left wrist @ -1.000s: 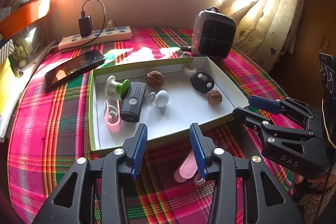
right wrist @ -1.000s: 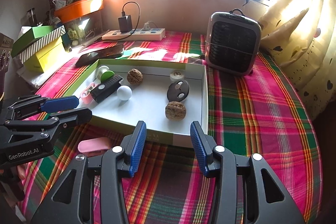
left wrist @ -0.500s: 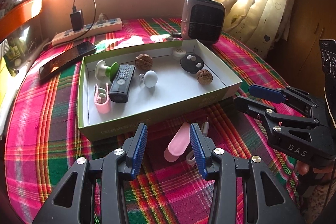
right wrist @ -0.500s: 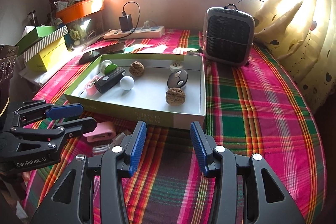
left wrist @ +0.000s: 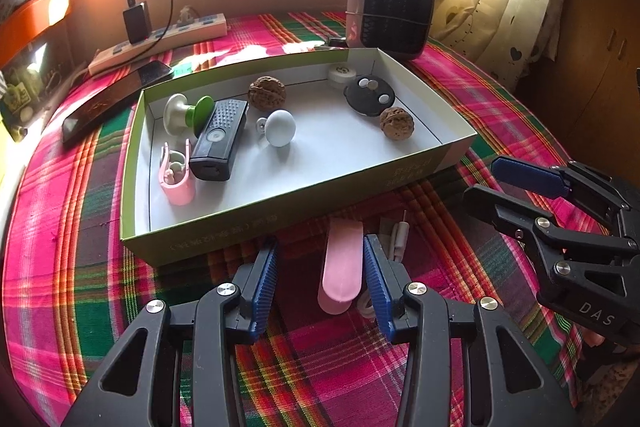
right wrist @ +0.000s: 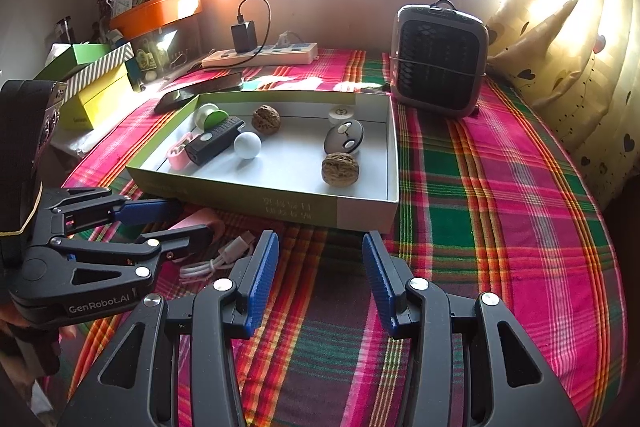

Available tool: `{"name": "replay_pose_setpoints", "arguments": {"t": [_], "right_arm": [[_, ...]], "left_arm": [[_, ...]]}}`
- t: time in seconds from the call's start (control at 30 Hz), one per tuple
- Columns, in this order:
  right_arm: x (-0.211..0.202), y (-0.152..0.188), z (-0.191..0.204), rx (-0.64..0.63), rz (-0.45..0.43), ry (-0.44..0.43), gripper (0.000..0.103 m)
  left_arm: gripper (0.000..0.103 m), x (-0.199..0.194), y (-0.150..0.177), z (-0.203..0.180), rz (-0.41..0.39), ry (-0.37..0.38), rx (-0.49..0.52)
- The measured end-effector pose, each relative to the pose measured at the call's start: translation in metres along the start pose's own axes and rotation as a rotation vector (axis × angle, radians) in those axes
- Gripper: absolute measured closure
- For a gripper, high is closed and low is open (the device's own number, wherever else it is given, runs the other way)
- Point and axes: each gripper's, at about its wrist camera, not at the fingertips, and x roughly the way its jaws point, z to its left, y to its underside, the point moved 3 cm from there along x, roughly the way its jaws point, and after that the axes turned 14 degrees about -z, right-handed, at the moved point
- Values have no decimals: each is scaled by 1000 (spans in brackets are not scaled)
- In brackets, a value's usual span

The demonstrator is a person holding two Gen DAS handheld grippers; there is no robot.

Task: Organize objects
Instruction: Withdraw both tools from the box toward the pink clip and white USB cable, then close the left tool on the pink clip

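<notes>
A green-rimmed white box (left wrist: 280, 223) (right wrist: 280, 205) lies on the plaid cloth. It holds two walnuts (left wrist: 395, 122), a black remote (left wrist: 219, 139), a white ball (left wrist: 281, 127), a pink clip (left wrist: 176, 179), a green-and-white knob and a black disc (left wrist: 369, 95). A pink clip (left wrist: 342, 267) (right wrist: 202, 221) with a white cable (right wrist: 218, 259) lies on the cloth in front of the box. My left gripper (left wrist: 320, 283) is open, the pink clip between its fingers, near the right one. My right gripper (right wrist: 320, 275) is open and empty over the cloth.
A small heater (left wrist: 390, 9) stands behind the box at the right. A phone (left wrist: 116, 101) and a power strip (left wrist: 160, 41) with a charger lie at the back left. Boxes (right wrist: 96, 83) are stacked at the far left. A curtain (right wrist: 560, 47) hangs at the right.
Both grippers have drawn back from the box and lowered. The pink clip now lies between the left gripper's fingers. Both grippers stay open.
</notes>
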Motion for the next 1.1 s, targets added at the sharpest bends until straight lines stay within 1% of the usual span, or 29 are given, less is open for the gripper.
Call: {"name": "replay_pose_setpoints", "arguments": {"t": [0.1,0.37,0.4,0.53,0.67,0.87,1.1], "right_arm": [[1,0,1,0,2,-3,58],[4,2,6,-5,17,-9,58],[5,3,7,-6,20,-9,58],[7,5,13,-5,33,-20,58],[10,8,22,-11,45,-35,58],[14,10,40,-24,64,-65,58],[23,10,55,-23,93,-76,58]], "left_arm": [[62,3,1,1,5,-21,10],[63,3,3,6,-7,-29,-19],[64,3,3,6,-7,-32,-17],[77,1,4,12,-12,-53,-23],[84,-3,7,19,-13,-63,-39],[85,-10,12,32,-19,-82,-75],[85,-19,19,47,-26,-102,-112]]}}
